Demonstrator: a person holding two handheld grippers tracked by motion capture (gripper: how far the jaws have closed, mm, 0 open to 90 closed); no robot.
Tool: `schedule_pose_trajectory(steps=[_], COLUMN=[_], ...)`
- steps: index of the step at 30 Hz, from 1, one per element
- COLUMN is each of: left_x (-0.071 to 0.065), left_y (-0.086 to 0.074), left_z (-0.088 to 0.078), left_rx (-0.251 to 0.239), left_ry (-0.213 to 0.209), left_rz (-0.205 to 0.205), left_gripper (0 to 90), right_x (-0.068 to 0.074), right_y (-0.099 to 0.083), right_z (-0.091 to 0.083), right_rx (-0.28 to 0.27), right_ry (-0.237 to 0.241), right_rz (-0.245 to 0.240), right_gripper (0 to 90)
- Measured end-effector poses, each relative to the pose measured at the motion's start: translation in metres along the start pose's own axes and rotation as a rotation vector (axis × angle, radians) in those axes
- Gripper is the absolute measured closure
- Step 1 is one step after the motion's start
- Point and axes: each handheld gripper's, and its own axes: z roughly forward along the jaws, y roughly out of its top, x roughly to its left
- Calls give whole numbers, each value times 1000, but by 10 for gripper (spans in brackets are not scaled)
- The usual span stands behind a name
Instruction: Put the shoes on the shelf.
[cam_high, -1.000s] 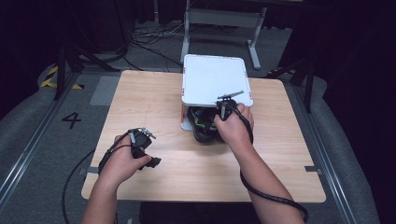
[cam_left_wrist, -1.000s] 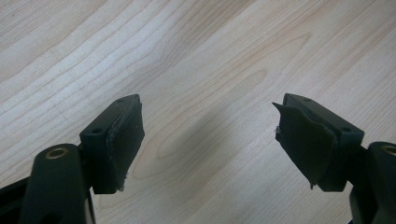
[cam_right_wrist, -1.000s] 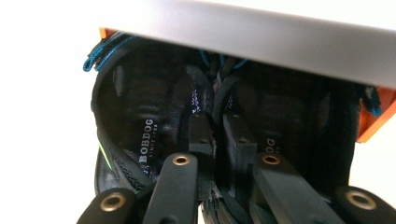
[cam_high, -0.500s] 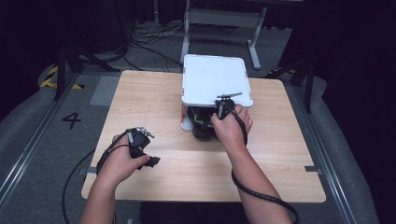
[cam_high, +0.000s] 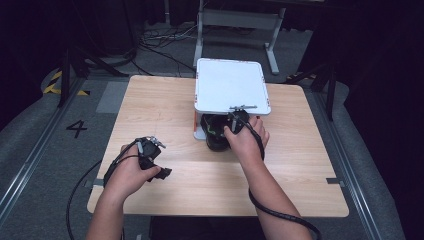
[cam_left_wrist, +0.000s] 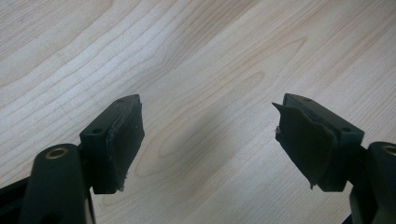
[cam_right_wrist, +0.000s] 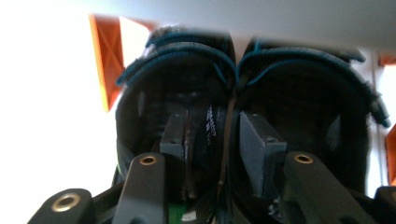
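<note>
A white rack (cam_high: 230, 82) with orange corner brackets (cam_right_wrist: 107, 56) is set at the far middle of the wooden table (cam_high: 150, 115); its flat top shelf overhangs the lower level. A pair of black shoes (cam_high: 216, 132) with blue-trimmed collars is tucked under that shelf, at the near edge, so the shelf blocks access from above.

In the right gripper view the shoes are seen side by side, inner walls touching, collar openings facing the camera. Long axes appear to run front-to-back, under the shelf; toes are hidden, so direction is not confirmed.

Right gripper (cam_right_wrist: 212, 140) is placed at the shoes' heels, one jaw inside each collar, the two adjoining inner walls between them. Its jaws have just been opening; a narrow gap is visible on one side, so the walls are not pinched.

Left gripper (cam_left_wrist: 208, 140) is held over bare table at the near left, well apart from the rack, jaws wide, nothing between them.
</note>
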Motion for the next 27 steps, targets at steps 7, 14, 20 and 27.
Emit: schedule_pose_trajectory(steps=[7,14,20,27], left_x=[-3,-6,-14,-28], left_y=[5,18,29,41], left_z=[3,5,10,11], left_rx=[6,-34,-41,-44], left_ry=[1,21,31,10], left_rz=[16,9,64,70], left_gripper=[233,207,275,296], right_x=[-17,-41,-61,-84], right_y=[4,10,-3,-26], right_z=[-35,-73,-97,-115], right_rx=[-57,-48,-90,-27], right_ry=[103,246,220,191], right_rz=[-14,-15,-116,-336], right_gripper=[424,421,419,356])
